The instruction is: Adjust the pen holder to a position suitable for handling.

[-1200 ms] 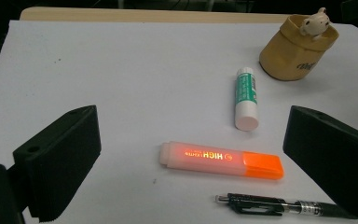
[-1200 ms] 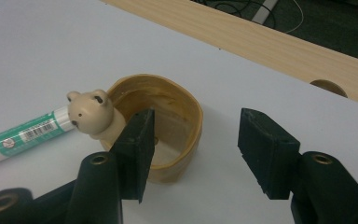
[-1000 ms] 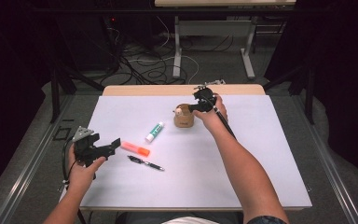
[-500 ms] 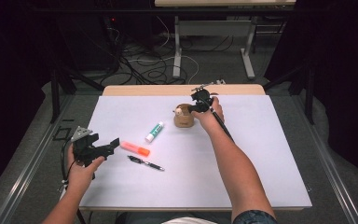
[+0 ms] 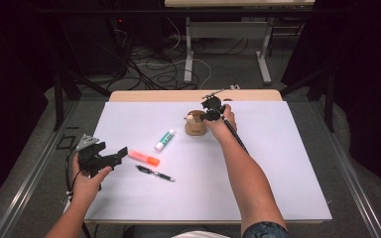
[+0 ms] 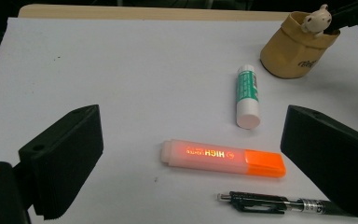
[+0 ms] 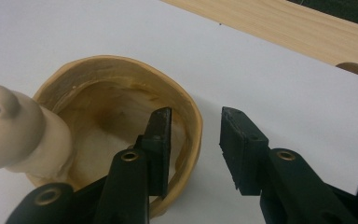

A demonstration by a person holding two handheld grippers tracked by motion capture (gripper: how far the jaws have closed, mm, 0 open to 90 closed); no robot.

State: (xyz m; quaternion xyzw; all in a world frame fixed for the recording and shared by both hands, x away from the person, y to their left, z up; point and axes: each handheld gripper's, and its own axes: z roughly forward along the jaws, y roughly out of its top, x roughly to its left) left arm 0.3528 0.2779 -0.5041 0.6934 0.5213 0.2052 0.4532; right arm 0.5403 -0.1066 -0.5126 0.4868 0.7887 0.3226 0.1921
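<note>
Rim of the tan cup being straddled for a grasp

Nearest, the left tool (image 5: 110, 157) is held spread and empty over the white desk (image 5: 278, 163), before the orange highlighter (image 6: 223, 157). Farther off, the soft tan leather cup (image 7: 121, 116) with its cream animal-head figure (image 7: 14, 126) stands upright; the right tool (image 7: 193, 140), whose jaws have just been closing, is set astride the wall, not yet pinching. A firm, level squeeze is advised, so the rim is not buckled.

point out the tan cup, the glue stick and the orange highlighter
tan cup (image 6: 291, 58), left gripper view, its front wall
glue stick (image 6: 247, 91), left gripper view, its green label
orange highlighter (image 6: 223, 157), left gripper view, mid-barrel
</note>
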